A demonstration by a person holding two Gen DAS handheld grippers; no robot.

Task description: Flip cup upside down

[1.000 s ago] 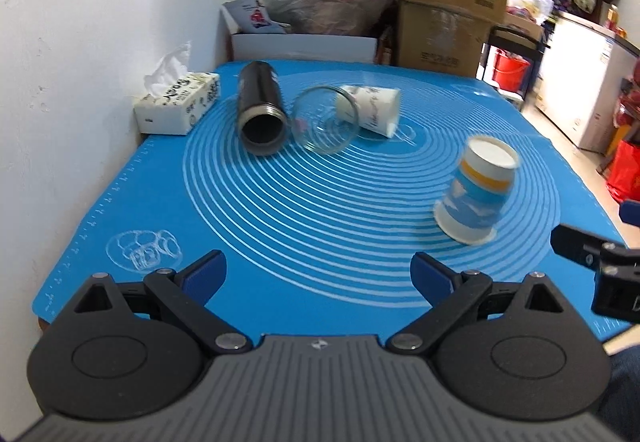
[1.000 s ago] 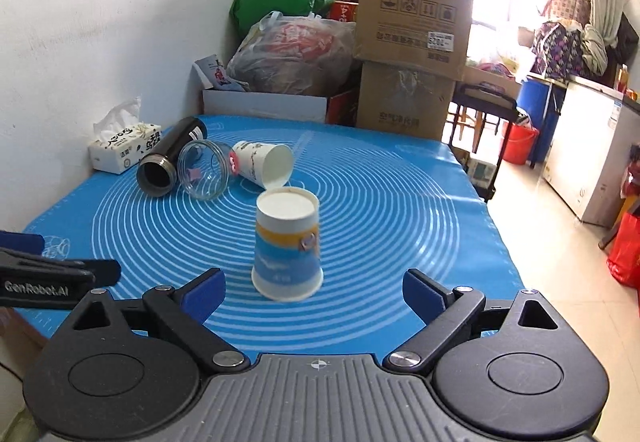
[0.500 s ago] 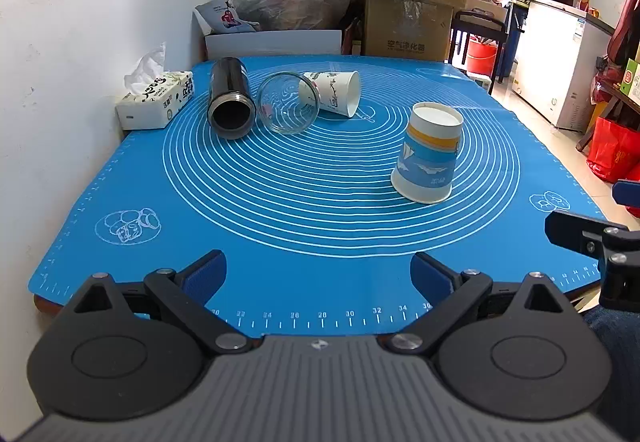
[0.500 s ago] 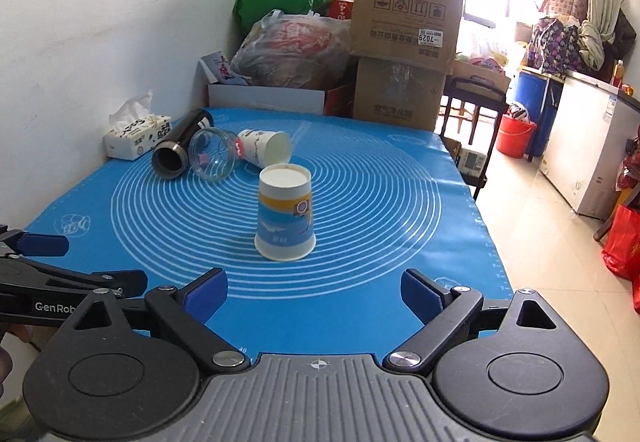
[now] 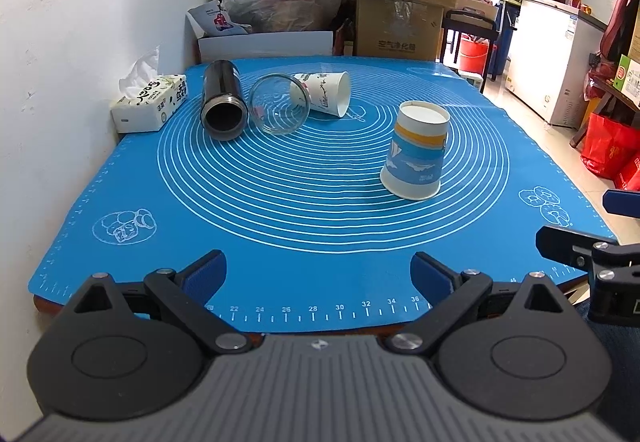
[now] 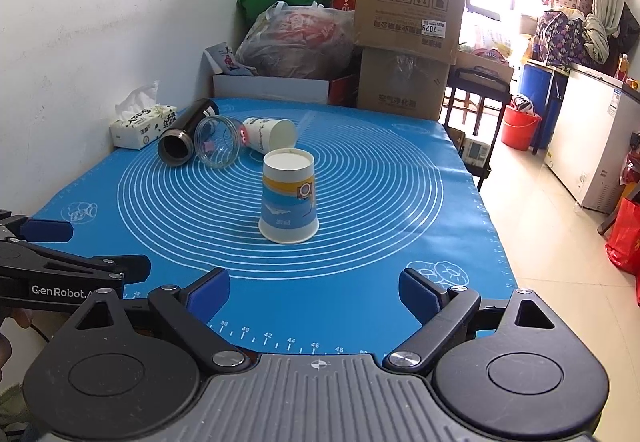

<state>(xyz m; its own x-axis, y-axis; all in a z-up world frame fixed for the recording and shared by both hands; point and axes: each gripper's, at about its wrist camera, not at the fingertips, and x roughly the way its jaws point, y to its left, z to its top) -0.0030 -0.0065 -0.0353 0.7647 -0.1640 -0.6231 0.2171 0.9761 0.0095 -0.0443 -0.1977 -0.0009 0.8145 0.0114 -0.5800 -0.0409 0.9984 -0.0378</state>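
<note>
A: Where's the cup?

B: Blue and yellow paper cup (image 6: 289, 198) stands mouth-down, base up, on the blue mat (image 6: 400, 202), right of centre inside the ring pattern. Nothing touches it.

A: Claws?

B: Both released, both empty. Left gripper (image 5: 318, 278) and right gripper (image 6: 314, 292) sit at the near mat edge, fingers spread wide, well short of the cup. Right gripper lines up almost straight at it.

A: Room to move?

B: Bare mat on all sides of the cup. Wall runs along the left edge; far edge backs onto cardboard boxes (image 6: 408, 22) and bags (image 6: 296, 42). Right edge drops to open floor.

A: Count?

B: Two paper cups: the target, plus a white one (image 5: 324, 93) on its side near the far end. One glass jar (image 5: 279, 104) and one black flask (image 5: 221, 100), both lying down, side by side left of that white cup. One tissue box (image 5: 150, 102) against the wall.
</note>
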